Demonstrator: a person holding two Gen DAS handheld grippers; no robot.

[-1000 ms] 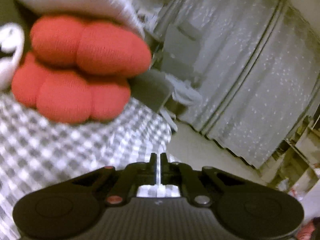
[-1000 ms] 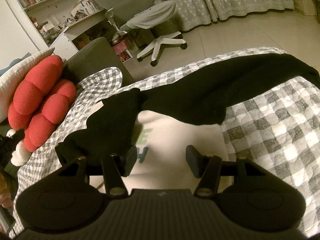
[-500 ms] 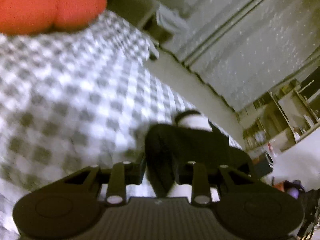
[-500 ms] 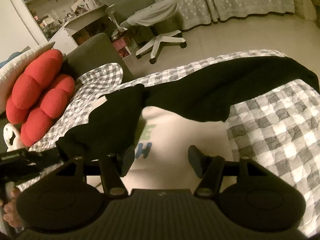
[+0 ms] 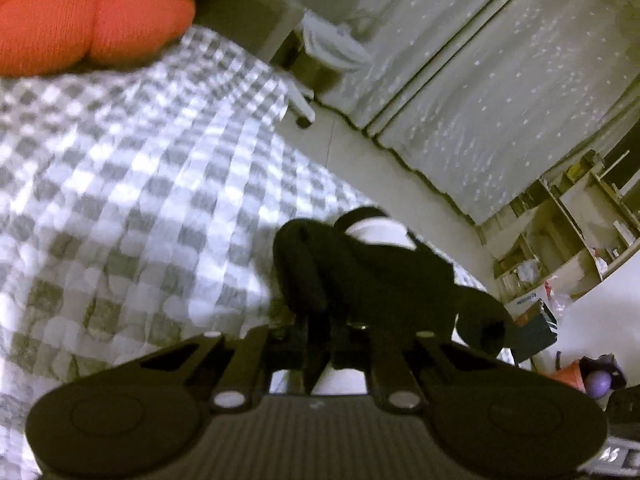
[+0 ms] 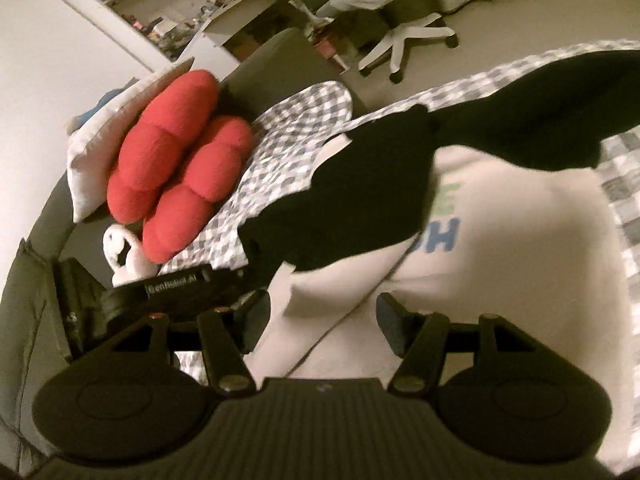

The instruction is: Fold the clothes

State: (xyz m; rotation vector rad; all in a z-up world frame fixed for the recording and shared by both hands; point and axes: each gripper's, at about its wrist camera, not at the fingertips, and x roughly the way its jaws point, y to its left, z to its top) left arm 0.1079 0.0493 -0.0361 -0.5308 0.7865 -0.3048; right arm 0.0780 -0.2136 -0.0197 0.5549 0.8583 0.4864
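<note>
White cotton with black sleeves: a raglan shirt (image 6: 500, 240) was spread on a grey-and-white checked quilt (image 5: 140, 200), its pale body bearing blue and green lettering (image 6: 446, 224) and reaching toward the near edge of the right wrist view. One black sleeve (image 6: 352, 196) was laid across the left side of the body; the other black sleeve (image 6: 552, 104) was stretched away to the far right. A red plush cushion (image 6: 176, 160) and a white pillow (image 6: 96, 148) were seen at the far left of the bed, with a white swivel chair (image 6: 404, 36) on the floor beyond.

The right gripper (image 6: 322, 320) was held with its jaws wide apart over the near part of the white body, nothing between them. The left gripper (image 5: 340, 344) was pushed against bunched black fabric of the left-hand sleeve; the dark cloth and dark fingers could not be told apart, so whether it was closed on the cloth cannot be told.

The garment was judged light, soft and limp, likely to sag and crease when lifted, and to drag slightly on the quilted surface. A hold at a seam or cuff edge, where the cloth is doubled, was judged surest. How far the folding had gone was not settled by the scene.
</note>
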